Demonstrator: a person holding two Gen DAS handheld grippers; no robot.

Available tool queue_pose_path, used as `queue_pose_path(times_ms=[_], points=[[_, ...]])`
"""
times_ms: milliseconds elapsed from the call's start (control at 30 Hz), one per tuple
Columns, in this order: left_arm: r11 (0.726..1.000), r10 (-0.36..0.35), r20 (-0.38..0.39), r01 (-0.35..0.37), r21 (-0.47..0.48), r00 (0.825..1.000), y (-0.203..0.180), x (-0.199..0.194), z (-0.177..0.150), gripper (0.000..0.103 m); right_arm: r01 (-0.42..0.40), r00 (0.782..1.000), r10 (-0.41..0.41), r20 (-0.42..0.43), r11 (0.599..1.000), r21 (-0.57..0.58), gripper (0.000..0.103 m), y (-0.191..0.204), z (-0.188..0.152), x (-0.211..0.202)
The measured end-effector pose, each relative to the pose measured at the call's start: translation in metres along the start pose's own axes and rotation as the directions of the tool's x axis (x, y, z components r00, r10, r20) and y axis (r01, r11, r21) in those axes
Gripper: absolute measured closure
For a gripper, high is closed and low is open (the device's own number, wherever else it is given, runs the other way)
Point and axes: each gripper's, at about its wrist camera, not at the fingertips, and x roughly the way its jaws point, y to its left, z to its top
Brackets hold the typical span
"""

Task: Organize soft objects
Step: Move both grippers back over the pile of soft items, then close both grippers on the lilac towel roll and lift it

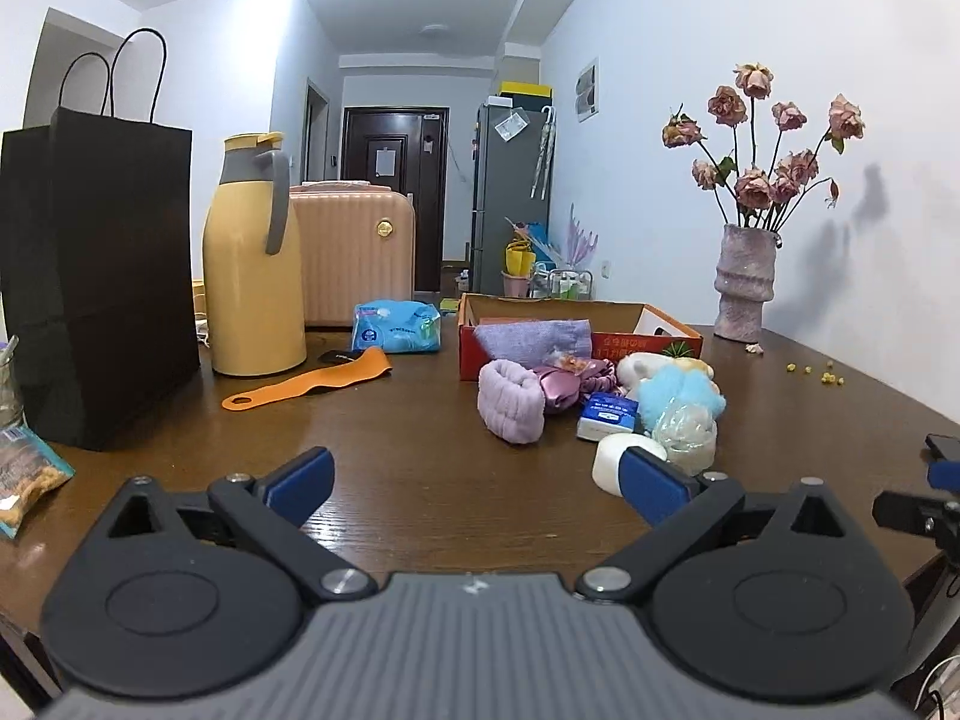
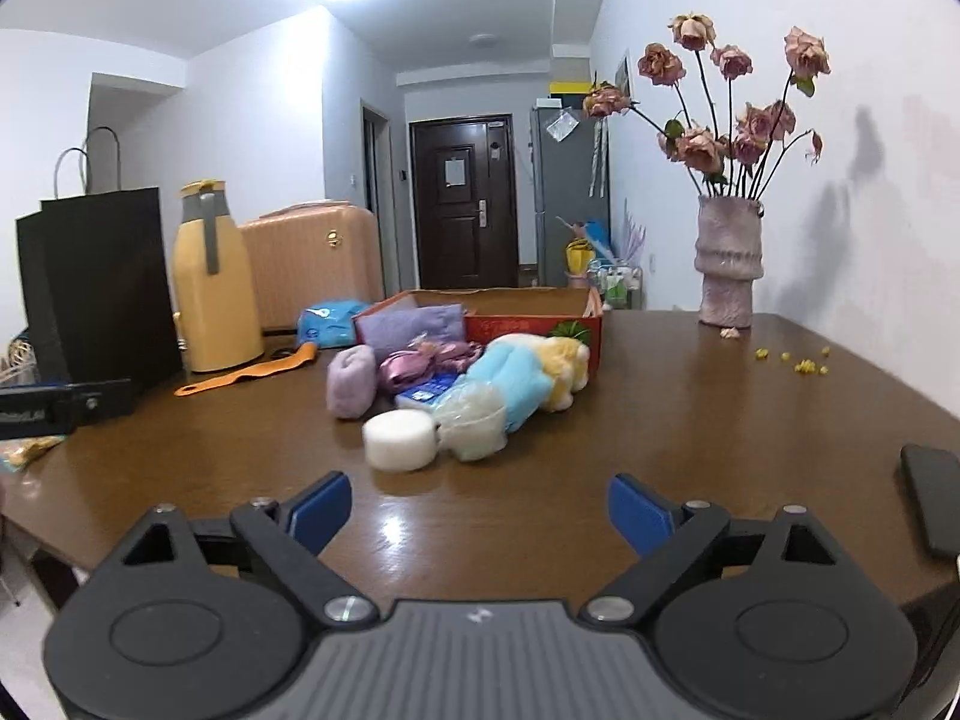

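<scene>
A pile of soft things lies on the brown table in front of an open red cardboard box (image 1: 654,324) (image 2: 540,324): a lilac fluffy band (image 1: 510,399) (image 2: 351,381), pink satin scrunchies (image 1: 564,387) (image 2: 414,363), a blue and yellow plush toy (image 1: 681,390) (image 2: 522,372), a white round sponge (image 1: 612,459) (image 2: 401,439), a pale mesh puff (image 1: 687,435) (image 2: 474,423) and a blue tissue pack (image 1: 606,417) (image 2: 429,390). A purple cloth (image 1: 534,339) (image 2: 414,324) hangs over the box's edge. My left gripper (image 1: 477,483) and right gripper (image 2: 480,510) are open and empty, short of the pile.
A black paper bag (image 1: 96,276) (image 2: 96,282), a yellow thermos (image 1: 252,258) (image 2: 213,282), a pink suitcase (image 1: 354,258), an orange strap (image 1: 306,387) (image 2: 246,375) and a blue wipes pack (image 1: 396,327) stand at the left. A vase of dried roses (image 1: 744,282) (image 2: 726,264) stands at the back right. A black phone (image 2: 933,498) lies at the right edge.
</scene>
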Motion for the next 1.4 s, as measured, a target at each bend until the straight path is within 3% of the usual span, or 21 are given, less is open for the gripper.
queue_pose_path(times_ms=[167, 433, 833, 1000, 1133, 1267, 1333, 1400], points=[[1.000, -0.014, -0.023, 0.014, 0.008, 1.000, -0.005, 0.007, -0.005, 0.000, 0.020, 1.000, -0.020, 0.003, 1.000, -0.001, 0.011, 0.003, -0.001, 0.000], [1.000, -0.008, -0.085, 0.010, 0.015, 0.996, -0.010, 0.043, -0.006, 0.000, 0.045, 0.998, -0.043, -0.039, 0.998, 0.051, 0.011, -0.017, 0.005, 0.034], [0.997, -0.055, -0.116, 0.059, 0.039, 0.992, -0.038, 0.138, 0.023, 0.000, 0.053, 0.996, -0.047, -0.072, 0.995, 0.080, 0.011, -0.049, 0.044, 0.137], [0.997, -0.053, -0.107, 0.058, 0.046, 0.993, -0.044, 0.177, 0.033, 0.000, 0.022, 0.998, -0.018, -0.064, 0.998, 0.063, 0.011, -0.050, 0.061, 0.176], [0.999, -0.047, -0.147, 0.050, 0.016, 0.988, -0.039, 0.214, 0.037, 0.001, -0.017, 0.998, 0.020, -0.058, 0.999, 0.046, 0.012, -0.046, 0.071, 0.203], [0.999, -0.048, -0.166, 0.050, 0.006, 0.985, -0.035, 0.239, 0.038, 0.012, -0.044, 0.997, 0.046, -0.060, 0.999, 0.028, 0.015, -0.036, 0.080, 0.227], [0.999, -0.042, -0.184, 0.043, 0.003, 0.982, -0.034, 0.251, 0.037, 0.024, -0.068, 0.996, 0.069, -0.058, 0.997, 0.022, 0.015, -0.031, 0.084, 0.235], [0.999, -0.048, -0.214, 0.049, 0.003, 0.976, -0.033, 0.262, 0.035, 0.046, -0.086, 0.994, 0.087, -0.063, 0.996, 0.011, 0.015, -0.023, 0.085, 0.243]])
